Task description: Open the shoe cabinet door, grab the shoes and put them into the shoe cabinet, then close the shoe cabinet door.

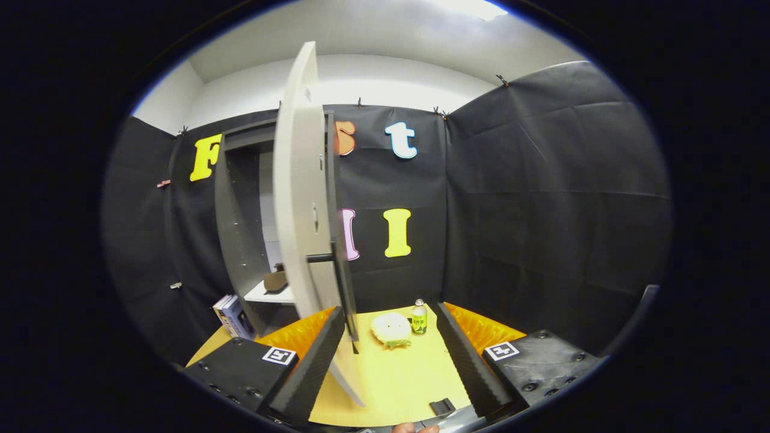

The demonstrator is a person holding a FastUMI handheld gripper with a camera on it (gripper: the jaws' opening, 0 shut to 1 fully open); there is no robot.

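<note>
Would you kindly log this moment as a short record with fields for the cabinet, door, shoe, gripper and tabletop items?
cabinet: dark shoe cabinet standing against the booth wall, interior exposed
door: light cabinet door swung open, edge-on, its lower edge by the left finger
shoe: brown shoe resting on the white shelf inside
gripper: gripper open, holding nothing
tabletop: yellow table; pale round object and green bottle beyond the fingers; books left of the cabinet
</note>
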